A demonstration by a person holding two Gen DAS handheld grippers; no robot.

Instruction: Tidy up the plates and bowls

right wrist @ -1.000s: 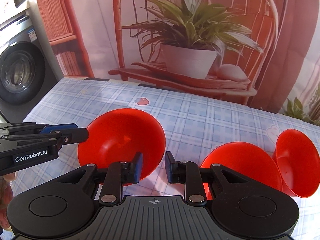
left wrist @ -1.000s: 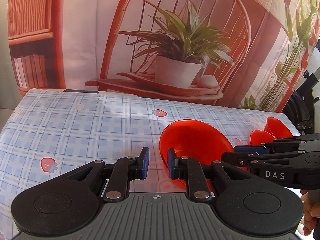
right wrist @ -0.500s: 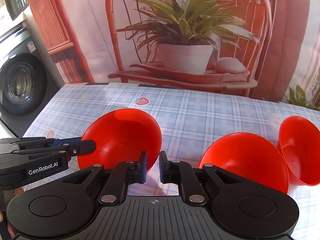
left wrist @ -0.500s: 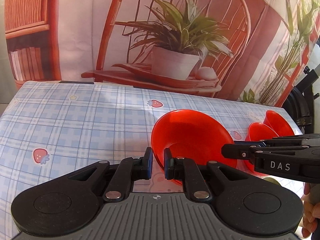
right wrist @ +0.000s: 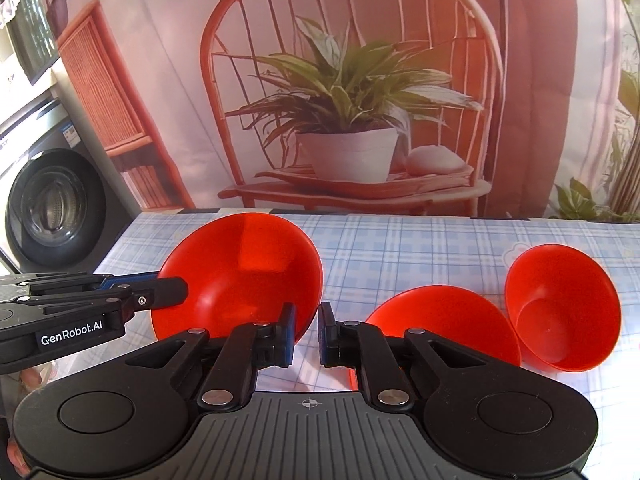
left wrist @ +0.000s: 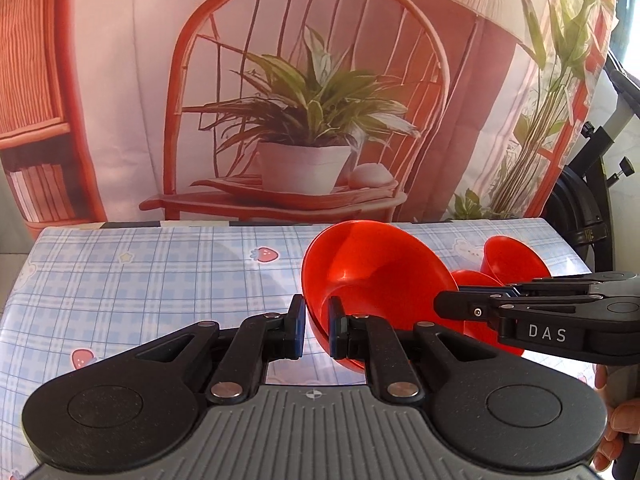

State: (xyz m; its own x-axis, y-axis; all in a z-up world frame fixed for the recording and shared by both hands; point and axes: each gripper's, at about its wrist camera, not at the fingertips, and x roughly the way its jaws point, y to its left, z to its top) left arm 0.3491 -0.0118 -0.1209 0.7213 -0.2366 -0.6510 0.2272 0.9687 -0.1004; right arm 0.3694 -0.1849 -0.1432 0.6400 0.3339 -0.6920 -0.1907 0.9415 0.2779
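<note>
My left gripper (left wrist: 316, 330) is shut on the near rim of a large red bowl (left wrist: 372, 276) and holds it tilted above the table. That bowl also shows in the right wrist view (right wrist: 244, 272), with the left gripper (right wrist: 176, 292) on its left rim. My right gripper (right wrist: 307, 334) is nearly closed and holds nothing, between the lifted bowl and a second large red bowl (right wrist: 440, 320) on the cloth. A smaller, deeper red bowl (right wrist: 564, 312) stands to its right. The right gripper (left wrist: 444, 304) reaches in from the right in the left wrist view.
The table wears a blue checked cloth with strawberry prints (left wrist: 140, 280). A printed backdrop of a chair and potted plant (left wrist: 308, 128) hangs behind it. A washing machine (right wrist: 48, 208) stands left, and an exercise bike frame (left wrist: 592, 192) right.
My left gripper closed on the large bowl's rim and lifted it, tilting it up. My right gripper's fingers narrowed and both views rose a little.
</note>
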